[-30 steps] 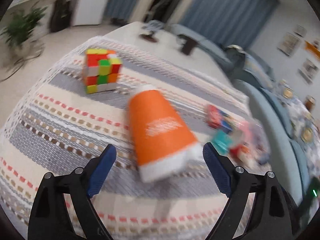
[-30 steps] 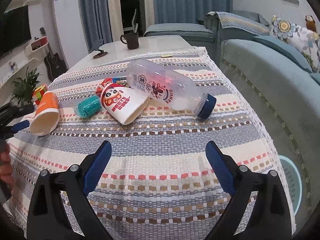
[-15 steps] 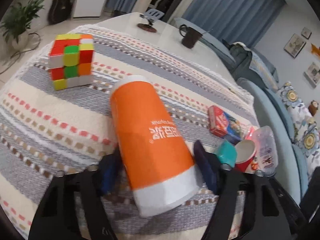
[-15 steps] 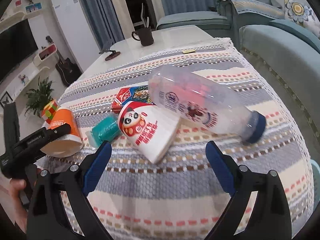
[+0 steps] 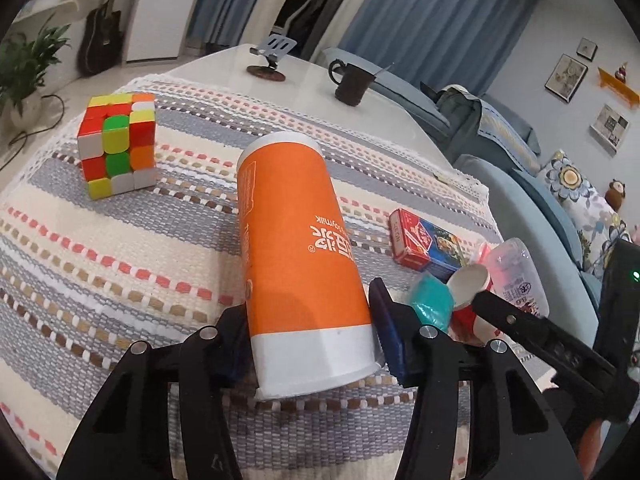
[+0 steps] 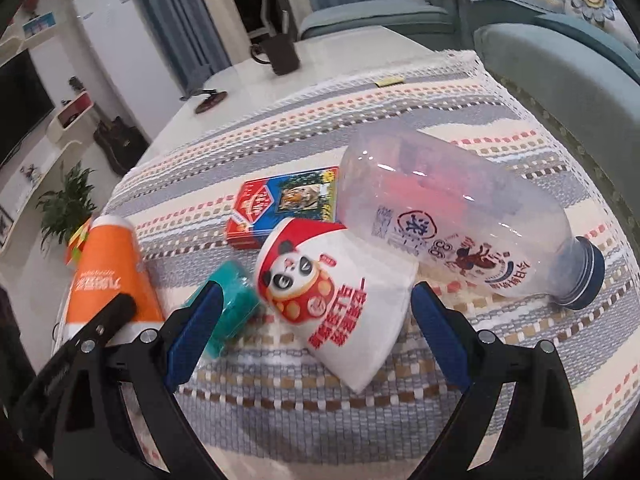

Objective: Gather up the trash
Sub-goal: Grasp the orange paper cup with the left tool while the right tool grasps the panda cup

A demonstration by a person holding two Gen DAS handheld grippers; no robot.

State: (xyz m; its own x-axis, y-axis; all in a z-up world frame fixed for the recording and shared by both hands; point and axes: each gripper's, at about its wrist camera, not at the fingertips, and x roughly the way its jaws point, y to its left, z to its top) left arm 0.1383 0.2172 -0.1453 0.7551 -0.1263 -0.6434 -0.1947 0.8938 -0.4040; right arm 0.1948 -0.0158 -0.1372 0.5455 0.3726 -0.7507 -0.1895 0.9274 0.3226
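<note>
Left claw [image 5: 310,350] jaws just been closing, now clamped on orange cup [image 5: 298,248], frame centre. Right claw [image 6: 316,332] wide open around panda cup [image 6: 340,300]. Grasp step; next, lift mine clear.

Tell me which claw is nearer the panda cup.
Right. The right claw is open around the panda cup, its fingers on either side of it. The left claw is off to the side, closing on the orange cup.
</note>
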